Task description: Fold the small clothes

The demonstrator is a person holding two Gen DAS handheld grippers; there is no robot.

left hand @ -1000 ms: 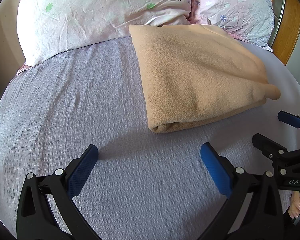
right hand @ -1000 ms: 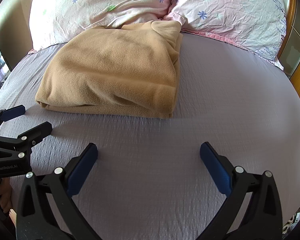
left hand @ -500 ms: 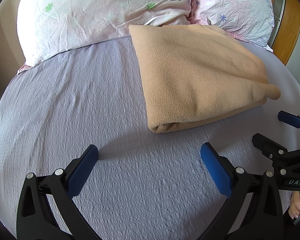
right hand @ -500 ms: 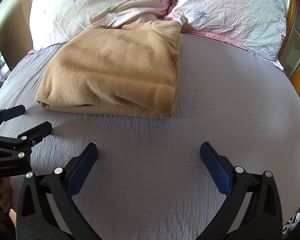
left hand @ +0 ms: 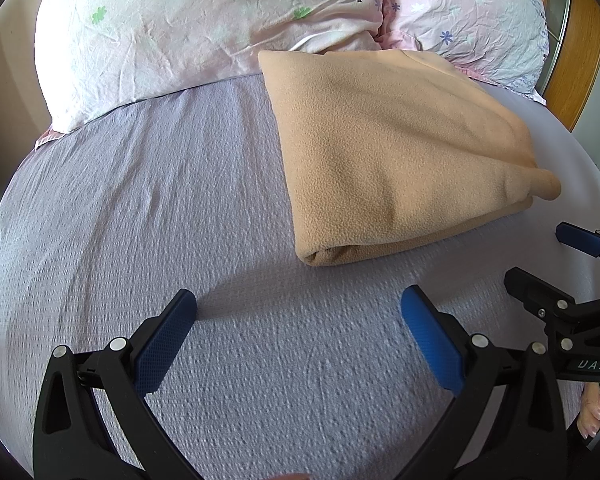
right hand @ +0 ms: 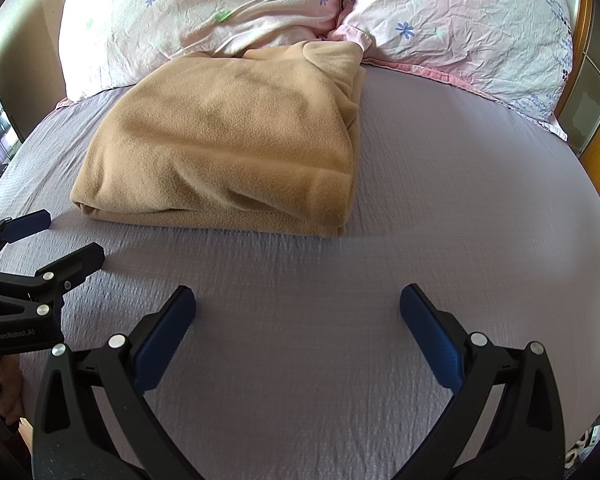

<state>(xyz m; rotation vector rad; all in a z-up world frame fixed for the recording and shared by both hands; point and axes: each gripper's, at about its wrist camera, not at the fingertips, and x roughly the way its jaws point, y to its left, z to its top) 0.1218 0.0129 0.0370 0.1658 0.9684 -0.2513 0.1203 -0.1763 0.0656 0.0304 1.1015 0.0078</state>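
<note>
- The left gripper point(left hand: 298, 312) was spread wide, holding nothing, over the bed sheet point(left hand: 140, 208), short of the folded tan garment point(left hand: 388, 148).
- The right gripper point(right hand: 298, 308) was likewise spread wide and unloaded, nearer than the garment.
- The garment lay on the sheet, its far edge touching the pillows point(right hand: 228, 4).

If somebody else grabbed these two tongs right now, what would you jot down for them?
Left tongs: open, empty, over the bedsheet.
Right tongs: open, empty, over the sheet too.
The tan fleece lies folded in a thick bundle ahead of both, its far end against the pillows. Neither tongs touches it.
Done: the fleece looks folded.
Left: perhaps tidy the loose corner; no other clothes are in view.
</note>
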